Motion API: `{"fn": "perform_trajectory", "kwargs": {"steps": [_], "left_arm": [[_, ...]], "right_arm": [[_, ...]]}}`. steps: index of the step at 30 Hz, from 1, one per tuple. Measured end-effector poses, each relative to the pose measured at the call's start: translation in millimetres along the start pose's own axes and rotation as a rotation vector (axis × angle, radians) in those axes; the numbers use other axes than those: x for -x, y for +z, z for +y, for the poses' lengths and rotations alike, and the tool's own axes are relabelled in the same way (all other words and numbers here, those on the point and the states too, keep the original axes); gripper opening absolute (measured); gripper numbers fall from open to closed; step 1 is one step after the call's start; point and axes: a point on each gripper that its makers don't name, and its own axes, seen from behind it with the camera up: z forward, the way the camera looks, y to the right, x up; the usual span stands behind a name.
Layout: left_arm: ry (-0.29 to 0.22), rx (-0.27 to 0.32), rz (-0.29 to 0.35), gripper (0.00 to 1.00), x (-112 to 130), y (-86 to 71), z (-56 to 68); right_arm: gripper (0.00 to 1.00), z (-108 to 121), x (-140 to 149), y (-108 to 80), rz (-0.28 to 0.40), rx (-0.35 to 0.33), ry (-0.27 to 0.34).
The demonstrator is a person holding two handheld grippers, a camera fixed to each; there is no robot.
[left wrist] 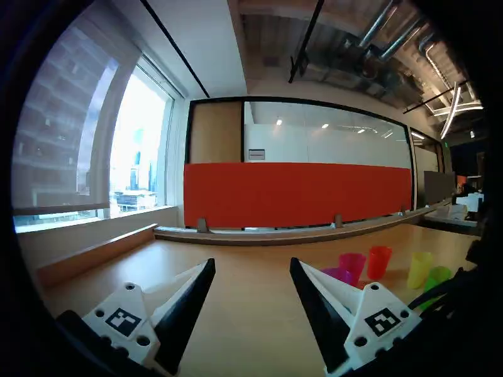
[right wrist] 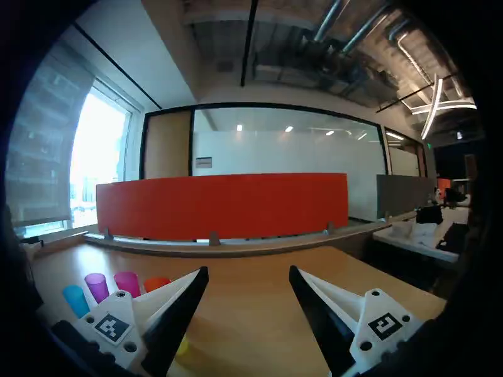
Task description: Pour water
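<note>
Several coloured plastic cups stand on a wooden table (left wrist: 251, 301). In the left gripper view they sit to the right: a magenta cup (left wrist: 352, 264), an orange-red cup (left wrist: 379, 261), a yellow cup (left wrist: 420, 269) and a green cup (left wrist: 437, 278). My left gripper (left wrist: 251, 298) is open above bare table with nothing between its fingers. In the right gripper view a blue cup (right wrist: 75, 300), a purple cup (right wrist: 97, 286), a magenta cup (right wrist: 127, 283) and an orange cup (right wrist: 155, 284) stand at lower left, partly behind the left finger. My right gripper (right wrist: 248, 301) is open and holds nothing.
A red divider panel (left wrist: 295, 193) runs along the table's far edge. Large windows (left wrist: 135, 157) are to the left. A glass-walled room lies behind the divider. White and dark items lie on a desk (right wrist: 421, 242) at the far right.
</note>
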Motion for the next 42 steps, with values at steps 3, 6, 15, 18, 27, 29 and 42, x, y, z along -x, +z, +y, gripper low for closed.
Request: {"fn": "perform_trajectory", "kwargs": {"steps": [3,6,15,18,27,29,42], "left_arm": [[-0.013,0.010,0.010,0.88,2,1.6,4.2],[-0.017,0.016,0.013,0.88,7,4.4,6.8],[-0.022,0.006,0.011,0.88,19,8.5,5.0],[-0.027,0.003,0.005,0.88,26,9.3,3.3],[-0.019,-0.011,-0.017,0.88,38,11.4,-2.3],[-0.015,-0.011,-0.019,0.88,39,11.5,-2.0],[0.006,-0.015,-0.041,0.88,45,13.6,-1.5]], "right_arm": [[0.99,-3,-2,1.3,-0.001,-0.001,0.009],[0.99,-7,-2,1.7,-0.004,-0.003,0.010],[1.00,-11,-6,2.2,-0.004,-0.007,0.004],[0.99,-10,-8,1.7,-0.002,-0.007,0.009],[1.00,-7,-6,0.8,-0.004,0.001,0.013],[1.00,-7,-6,0.9,-0.003,0.001,0.014],[0.99,-10,-4,-0.8,-0.004,-0.011,0.010]]}}
